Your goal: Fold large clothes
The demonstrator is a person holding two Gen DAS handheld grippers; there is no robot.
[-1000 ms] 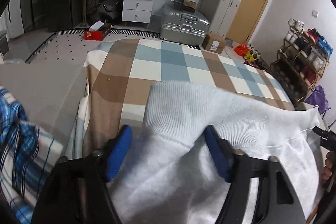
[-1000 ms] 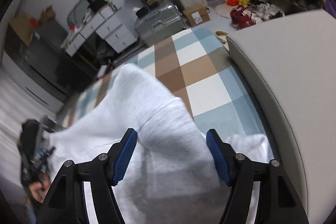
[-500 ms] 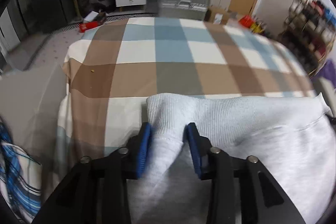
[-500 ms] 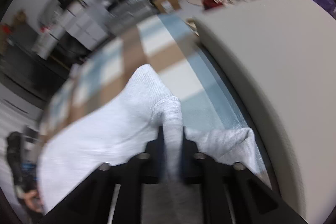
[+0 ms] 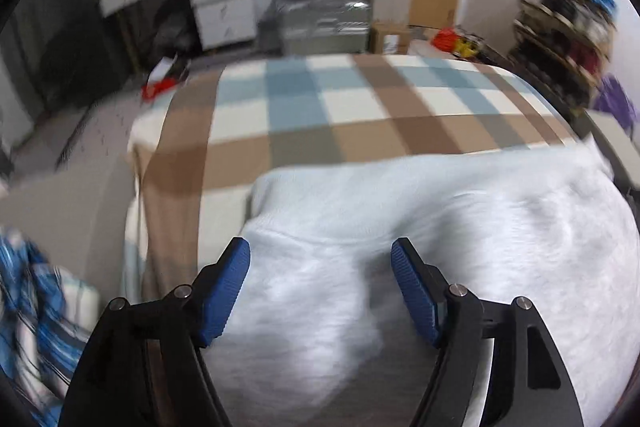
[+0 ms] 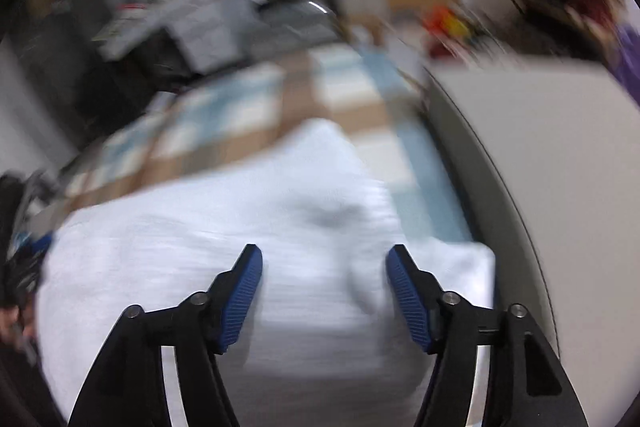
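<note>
**Both grippers let go of the sweatshirt on the bed**

A pale grey fleece sweatshirt (image 5: 460,227) with a ribbed hem lies across the near end of the bed (image 5: 360,115), on its brown, blue and cream checked cover, long axis running side to side. The left gripper (image 5: 320,291) hovers over its left part, the right gripper (image 6: 324,291) over its right part. On each, the ridged blue fingers (image 5: 224,291) have just been opening and stand spread, soft cloth bulging between them, unpinched.
</note>
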